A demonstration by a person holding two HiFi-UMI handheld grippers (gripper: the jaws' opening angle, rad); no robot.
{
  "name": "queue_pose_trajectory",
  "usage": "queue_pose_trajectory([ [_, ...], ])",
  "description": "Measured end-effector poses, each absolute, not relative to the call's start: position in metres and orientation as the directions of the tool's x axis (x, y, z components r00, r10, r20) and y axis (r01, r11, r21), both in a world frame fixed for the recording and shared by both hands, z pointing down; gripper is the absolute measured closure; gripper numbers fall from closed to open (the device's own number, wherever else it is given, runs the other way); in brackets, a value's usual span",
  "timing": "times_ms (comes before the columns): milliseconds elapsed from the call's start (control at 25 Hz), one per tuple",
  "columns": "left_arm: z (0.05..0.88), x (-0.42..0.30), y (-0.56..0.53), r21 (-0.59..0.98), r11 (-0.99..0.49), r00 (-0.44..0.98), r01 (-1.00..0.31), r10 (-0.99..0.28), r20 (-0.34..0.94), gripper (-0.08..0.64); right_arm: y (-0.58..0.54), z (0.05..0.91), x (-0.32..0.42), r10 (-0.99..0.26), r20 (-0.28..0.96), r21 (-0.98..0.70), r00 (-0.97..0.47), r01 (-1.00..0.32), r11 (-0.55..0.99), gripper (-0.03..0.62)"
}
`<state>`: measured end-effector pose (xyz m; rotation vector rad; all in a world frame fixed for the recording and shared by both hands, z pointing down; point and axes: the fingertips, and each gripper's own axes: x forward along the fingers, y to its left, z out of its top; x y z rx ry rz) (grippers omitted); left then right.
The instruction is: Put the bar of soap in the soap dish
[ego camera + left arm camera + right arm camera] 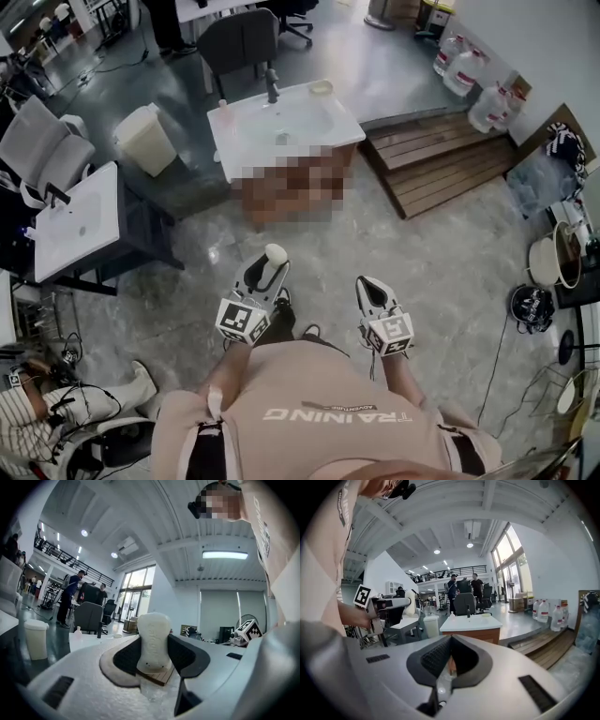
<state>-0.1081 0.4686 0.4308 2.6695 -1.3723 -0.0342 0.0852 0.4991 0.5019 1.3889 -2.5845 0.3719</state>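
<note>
My left gripper (270, 272) is shut on a cream bar of soap (275, 255), which stands upright between the dark pads (180, 656). The left gripper view shows the soap (153, 639) filling the gap. My right gripper (368, 287) is shut with nothing in it, its jaws meeting in the right gripper view (450, 660). Both are held at waist height above the floor. Well ahead stands a white sink counter (246, 131) with a dark faucet (272, 86) and a small pale soap dish (322, 87) at its far right corner. The right gripper view shows the counter (471, 622) too.
A cream waste bin (148, 139) stands left of the sink counter, and a second white sink top (77, 220) lies further left. Wooden pallets (441, 155) and water jugs (469, 66) lie to the right. An office chair (239, 42) stands behind the counter. Grey floor (319, 244) lies between.
</note>
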Motion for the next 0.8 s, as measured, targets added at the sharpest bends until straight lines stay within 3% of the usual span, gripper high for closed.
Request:
queue_pose_trajectory([
  [360,0.442,-0.142,0.380,0.252,-0.586,0.603,-0.770,-0.798,-0.014,0.388,0.420,0.511,0.048,-0.758,0.357,-0.115,-0.546,-0.831,0.544,0.578],
  [640,0.443,-0.164,0.284,0.311,-0.615,0.633,-0.724,-0.772,-0.051,0.388,0.331,0.480,0.011,-0.793,0.345,0.040,-0.503,-0.836,0.547,0.578],
  [800,0.444,-0.157,0.244,0.302,-0.652,0.670,-0.696,-0.740,-0.055,0.388,0.318,0.492,0.011,-0.811,0.362,-0.039,-0.460,-0.876,0.480,0.578],
])
